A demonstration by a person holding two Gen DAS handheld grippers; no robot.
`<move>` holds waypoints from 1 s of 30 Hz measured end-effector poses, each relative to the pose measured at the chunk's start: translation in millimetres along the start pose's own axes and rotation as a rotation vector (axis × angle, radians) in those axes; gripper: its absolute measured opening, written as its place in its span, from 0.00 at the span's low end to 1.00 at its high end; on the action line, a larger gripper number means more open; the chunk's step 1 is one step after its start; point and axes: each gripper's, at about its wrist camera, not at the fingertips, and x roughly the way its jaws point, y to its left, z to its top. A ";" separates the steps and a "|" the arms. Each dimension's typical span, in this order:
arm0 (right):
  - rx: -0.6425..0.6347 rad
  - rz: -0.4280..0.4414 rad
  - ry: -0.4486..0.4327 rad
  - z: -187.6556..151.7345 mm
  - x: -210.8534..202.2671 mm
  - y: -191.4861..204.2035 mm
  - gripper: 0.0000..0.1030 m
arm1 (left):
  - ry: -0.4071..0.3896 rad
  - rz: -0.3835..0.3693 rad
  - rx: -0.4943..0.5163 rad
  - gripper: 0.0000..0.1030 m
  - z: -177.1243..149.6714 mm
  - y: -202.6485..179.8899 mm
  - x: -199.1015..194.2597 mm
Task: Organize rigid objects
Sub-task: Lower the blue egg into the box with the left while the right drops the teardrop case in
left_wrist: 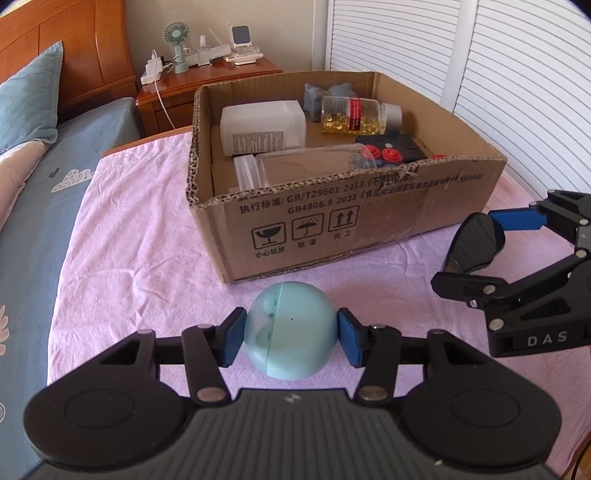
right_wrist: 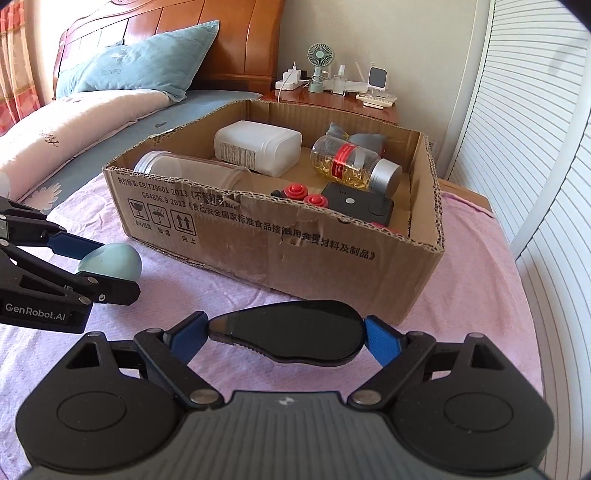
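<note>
— What does the left gripper (left_wrist: 291, 338) have?
— It squeezes a blue ball (left_wrist: 291, 329) near the box's (left_wrist: 332, 236) front wall.
— And the right gripper (right_wrist: 286, 338)?
— It pinches a flat black case (right_wrist: 295, 332) by both ends, lying long side to side before the box's right corner.

Bed with pink cover (left_wrist: 147, 229); blue pillow (right_wrist: 136, 70) far left by wooden headboard (right_wrist: 221, 33); nightstand (left_wrist: 207, 79) carrying green desk fan (left_wrist: 177, 40), power strip (left_wrist: 151, 75); louvred doors (left_wrist: 480, 74) right.
</note>
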 end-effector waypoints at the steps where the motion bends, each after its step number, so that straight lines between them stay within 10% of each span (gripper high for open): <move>1: -0.003 0.001 -0.006 0.8 -3.8 -0.4 0.90 | 0.001 -0.007 0.006 0.51 0.9 -0.6 -3.4; 12: 0.004 0.019 -0.141 31.8 -60.1 -18.8 0.90 | -0.098 -0.078 0.050 0.51 53.5 0.1 -50.9; 25: 0.093 0.028 -0.119 65.3 -22.6 -45.0 0.90 | -0.099 0.000 -0.009 0.52 109.4 17.3 15.1; 30: 0.097 0.034 -0.115 73.7 -13.1 -46.8 0.90 | -0.185 0.023 -0.037 0.94 101.2 22.8 1.6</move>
